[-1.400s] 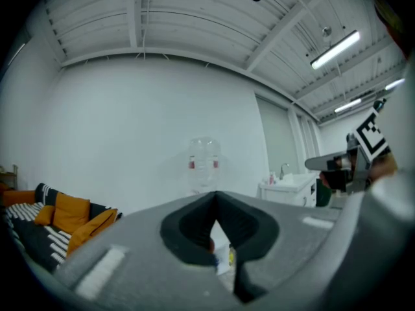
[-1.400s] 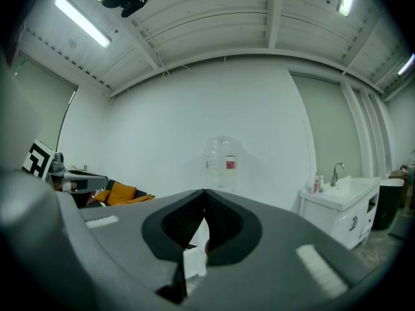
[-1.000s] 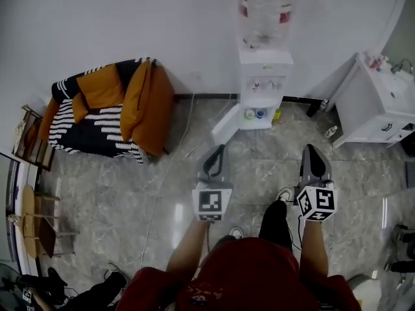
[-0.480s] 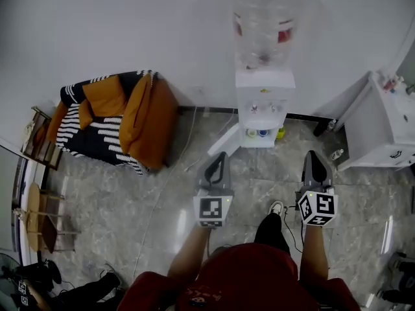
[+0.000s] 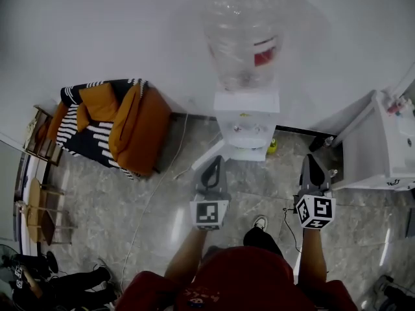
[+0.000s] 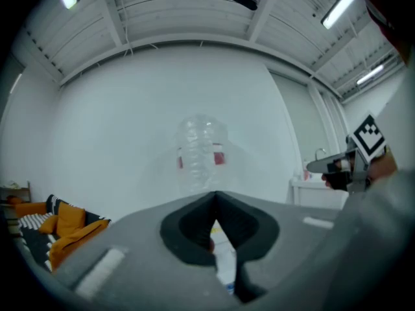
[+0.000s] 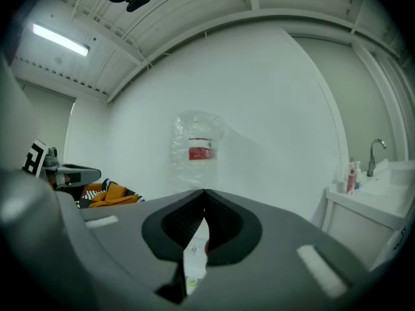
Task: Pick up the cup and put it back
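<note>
A white water dispenser (image 5: pixel 247 123) with a big clear bottle (image 5: pixel 243 41) stands against the wall straight ahead. No cup shows clearly in the head view; a small yellow-green object (image 5: pixel 270 146) sits at the dispenser's foot. My left gripper (image 5: pixel 214 161) is held level and points at the dispenser's front, shut and empty. My right gripper (image 5: pixel 314 158) is level to the dispenser's right, shut and empty. In the left gripper view the gripper (image 6: pixel 215 194) has its tips together below the bottle (image 6: pixel 202 151). The right gripper (image 7: pixel 205 192) shows the same, with the bottle (image 7: pixel 198 149) above.
A striped armchair with orange cushions (image 5: pixel 113 127) stands left of the dispenser. A white sink cabinet (image 5: pixel 382 149) stands at the right. A cable (image 5: pixel 155 190) runs over the marble floor. A wooden rack (image 5: pixel 34 207) is at the far left. The person's shoe (image 5: pixel 259 223) is below.
Both grippers have moved forward toward the dispenser, which now looks larger and closer. The cups on its low shelf have slipped out of sight behind its top.
</note>
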The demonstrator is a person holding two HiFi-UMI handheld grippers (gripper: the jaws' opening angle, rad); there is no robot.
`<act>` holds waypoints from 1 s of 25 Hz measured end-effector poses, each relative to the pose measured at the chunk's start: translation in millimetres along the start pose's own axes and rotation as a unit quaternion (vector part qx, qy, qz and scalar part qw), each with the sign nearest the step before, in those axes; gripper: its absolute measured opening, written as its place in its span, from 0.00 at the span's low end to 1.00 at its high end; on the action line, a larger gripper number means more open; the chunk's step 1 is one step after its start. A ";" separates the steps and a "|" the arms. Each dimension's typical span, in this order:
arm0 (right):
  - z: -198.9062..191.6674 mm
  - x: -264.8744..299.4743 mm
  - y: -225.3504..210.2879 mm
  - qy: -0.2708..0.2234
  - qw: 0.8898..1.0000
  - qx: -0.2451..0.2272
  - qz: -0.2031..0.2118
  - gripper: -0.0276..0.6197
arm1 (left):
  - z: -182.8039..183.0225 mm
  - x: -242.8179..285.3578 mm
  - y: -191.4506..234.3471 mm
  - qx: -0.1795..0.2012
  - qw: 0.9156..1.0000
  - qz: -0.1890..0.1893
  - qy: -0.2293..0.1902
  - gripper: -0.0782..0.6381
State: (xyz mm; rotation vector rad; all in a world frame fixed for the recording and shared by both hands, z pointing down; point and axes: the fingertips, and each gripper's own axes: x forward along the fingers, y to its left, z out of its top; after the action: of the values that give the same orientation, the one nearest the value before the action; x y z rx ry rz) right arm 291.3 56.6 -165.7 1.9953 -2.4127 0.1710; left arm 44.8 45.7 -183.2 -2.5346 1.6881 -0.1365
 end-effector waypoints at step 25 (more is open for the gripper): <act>17.6 94.5 -2.5 -0.018 1.000 0.004 -0.001 0.04 | 5.3 86.7 43.6 -0.001 1.000 -0.016 -0.023 0.11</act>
State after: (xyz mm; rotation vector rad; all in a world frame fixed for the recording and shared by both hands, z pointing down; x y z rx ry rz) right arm 276.9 -37.9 -176.0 2.0210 -2.4350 0.1452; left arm 38.9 -51.0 -192.0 -2.5473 1.6323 -0.0794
